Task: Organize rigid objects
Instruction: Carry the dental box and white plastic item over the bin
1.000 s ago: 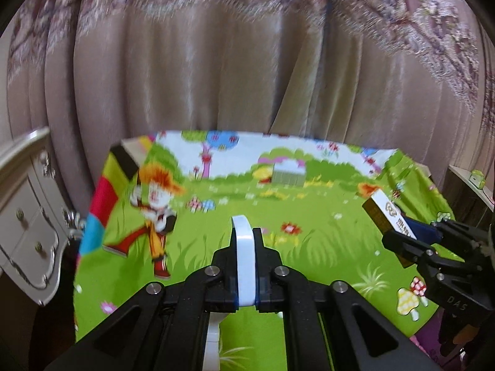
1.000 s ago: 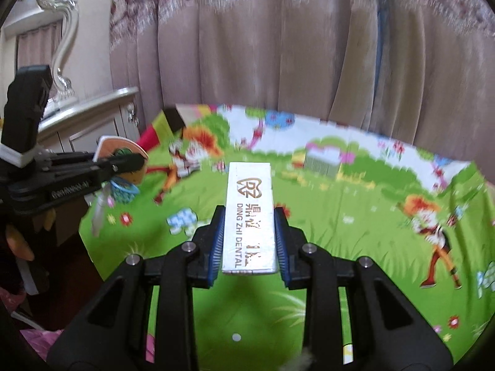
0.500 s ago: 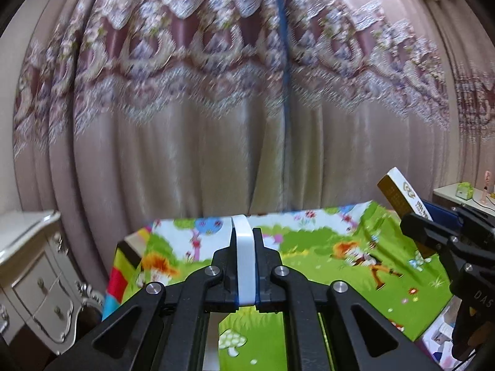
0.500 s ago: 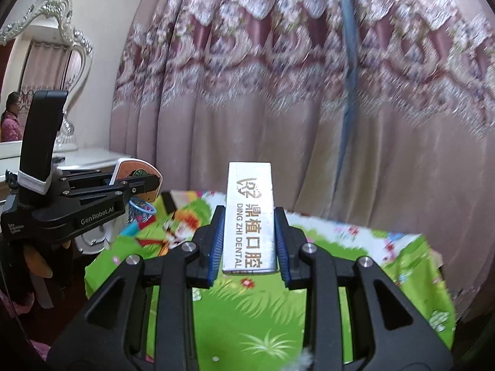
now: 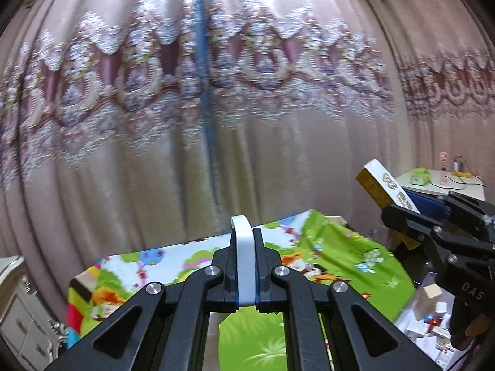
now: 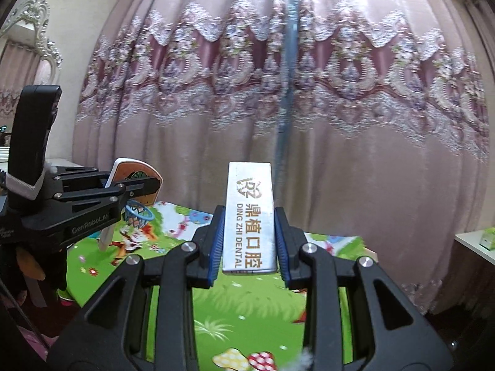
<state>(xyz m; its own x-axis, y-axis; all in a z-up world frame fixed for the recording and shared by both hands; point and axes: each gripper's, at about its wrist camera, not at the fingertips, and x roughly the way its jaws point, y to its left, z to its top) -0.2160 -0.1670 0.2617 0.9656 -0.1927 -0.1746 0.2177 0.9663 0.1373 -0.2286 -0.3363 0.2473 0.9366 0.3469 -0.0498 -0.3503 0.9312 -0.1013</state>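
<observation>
Left wrist view shows my left tool pinching a thin white board edge-on, its rounded top poking up between the black fingers. From the right wrist view that same piece reads as a toy basketball backboard, orange-printed, with a small blue hoop and net hanging off its face. My right tool is clamped on a silvery toothpaste box marked "DING ZHI DENTAL", the blue pads pressing its two long sides, the box standing out forward along the fingers. Both tools are held up in the air above the table, which wears a bright green cartoon cloth. Behind it hangs a pink curtain with a lace-patterned band. A white dresser sits at the left edge, and a clutter of small boxes lies low on the right.
</observation>
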